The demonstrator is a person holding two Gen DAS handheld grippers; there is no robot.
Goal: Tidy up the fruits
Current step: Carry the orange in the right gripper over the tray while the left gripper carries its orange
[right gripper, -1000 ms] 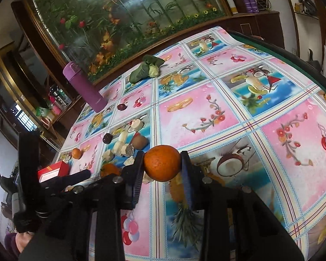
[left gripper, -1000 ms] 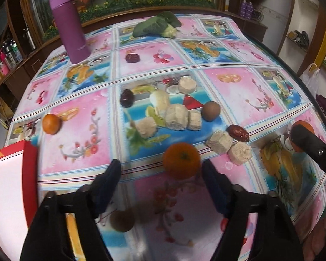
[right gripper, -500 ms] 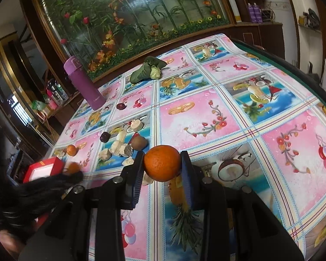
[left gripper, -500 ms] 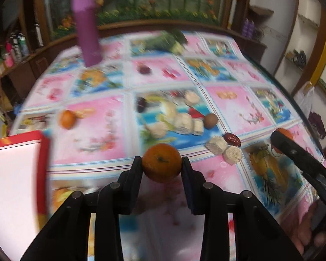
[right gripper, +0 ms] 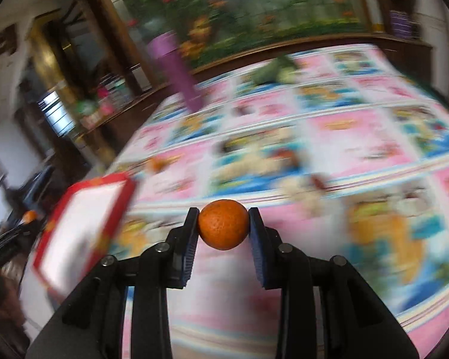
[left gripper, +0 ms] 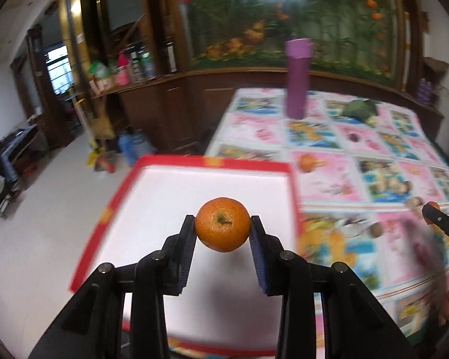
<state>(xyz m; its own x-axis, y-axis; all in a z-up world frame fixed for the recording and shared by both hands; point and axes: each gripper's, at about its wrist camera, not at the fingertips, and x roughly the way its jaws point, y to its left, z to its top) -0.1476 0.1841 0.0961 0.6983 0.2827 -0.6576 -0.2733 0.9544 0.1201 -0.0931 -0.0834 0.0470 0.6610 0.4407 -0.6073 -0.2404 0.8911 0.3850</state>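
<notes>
My left gripper (left gripper: pixel 222 229) is shut on a tangerine (left gripper: pixel 222 224), held above the white inside of a red-rimmed box (left gripper: pixel 194 185) at the table's left edge. My right gripper (right gripper: pixel 223 229) is shut on a second tangerine (right gripper: pixel 223 224), held over the near part of the patterned tablecloth (right gripper: pixel 359 155); this view is blurred by motion. The box (right gripper: pixel 83 218) lies to its left. A third small tangerine (left gripper: pixel 306 161) rests on the cloth just right of the box. The right gripper's tip (left gripper: pixel 437 218) shows at the right edge of the left wrist view.
A purple flask (left gripper: pixel 297 77) stands at the table's far left. A green vegetable (left gripper: pixel 360 109) lies at the back. Pale food chunks and dark fruits (left gripper: pixel 386 179) lie mid-table. A brown round fruit (left gripper: pixel 375 229) lies near the right gripper. Floor and clutter lie left of the table.
My left gripper shut on the tangerine, lifted it and swung left over the red box. My right gripper, still holding its tangerine, is moving left.
</notes>
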